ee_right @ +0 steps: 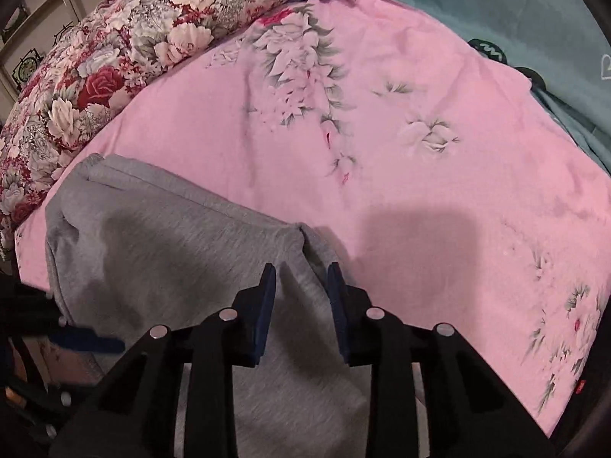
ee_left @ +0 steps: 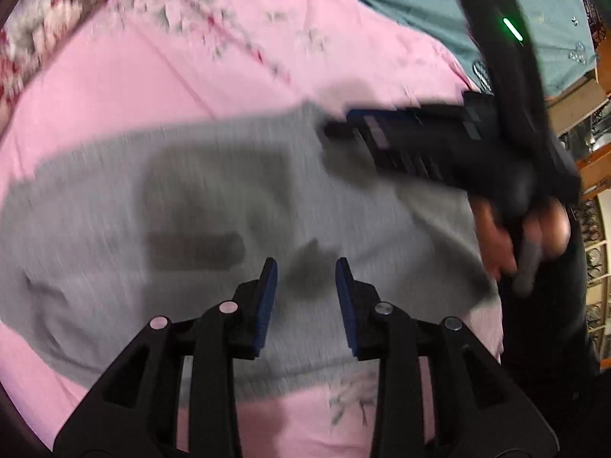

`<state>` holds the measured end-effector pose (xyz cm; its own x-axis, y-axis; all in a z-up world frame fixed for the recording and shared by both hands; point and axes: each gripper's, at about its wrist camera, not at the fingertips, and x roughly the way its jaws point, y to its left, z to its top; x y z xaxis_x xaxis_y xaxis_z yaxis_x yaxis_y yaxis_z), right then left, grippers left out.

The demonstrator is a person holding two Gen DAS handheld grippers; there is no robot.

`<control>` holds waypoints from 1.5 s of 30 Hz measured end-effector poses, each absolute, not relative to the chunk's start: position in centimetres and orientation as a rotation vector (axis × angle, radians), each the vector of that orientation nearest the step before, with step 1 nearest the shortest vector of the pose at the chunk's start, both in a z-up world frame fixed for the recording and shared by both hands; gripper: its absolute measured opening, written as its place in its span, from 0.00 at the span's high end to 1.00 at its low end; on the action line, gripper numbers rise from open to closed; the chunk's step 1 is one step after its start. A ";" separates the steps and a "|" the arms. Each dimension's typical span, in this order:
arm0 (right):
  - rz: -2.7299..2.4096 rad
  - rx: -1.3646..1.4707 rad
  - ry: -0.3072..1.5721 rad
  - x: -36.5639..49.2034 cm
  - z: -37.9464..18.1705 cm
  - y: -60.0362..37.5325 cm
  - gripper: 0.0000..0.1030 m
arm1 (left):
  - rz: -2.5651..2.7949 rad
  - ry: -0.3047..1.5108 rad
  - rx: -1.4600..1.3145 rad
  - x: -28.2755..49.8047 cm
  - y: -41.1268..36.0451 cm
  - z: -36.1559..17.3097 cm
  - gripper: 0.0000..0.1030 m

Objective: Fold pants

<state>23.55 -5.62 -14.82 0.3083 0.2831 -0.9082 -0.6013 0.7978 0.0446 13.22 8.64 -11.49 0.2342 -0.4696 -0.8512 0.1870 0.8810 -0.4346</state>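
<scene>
My right gripper, jaws parted and empty, hovers over the grey knit pants' corner; left gripper likewise, mid-cloth.

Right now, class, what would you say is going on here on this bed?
A person is folding grey knit jersey pants laid out on a pink floral bedsheet. Each hand holds black tongs with blue pads. The left tongs hover open above the pants, gripping nothing. The right tongs are also open, poised over a raised fold of the grey fabric. The left view is motion-blurred. A red-and-white rose-patterned quilt lies bunched along the sheet's far edge.
</scene>
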 end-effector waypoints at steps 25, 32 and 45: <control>0.505 -0.180 1.019 23.3 -9.3 -8.8 0.47 | -0.440 1.238 -0.184 14.3 5.8 -13.3 0.59; 0.445 -0.122 1.051 13.4 -8.7 -13.0 0.30 | -0.398 1.228 -0.214 20.2 5.1 -10.4 0.45; 0.401 -0.057 1.223 8.2 -17.2 -9.5 1.00 | -0.485 1.293 -0.229 26.3 0.8 -16.4 0.96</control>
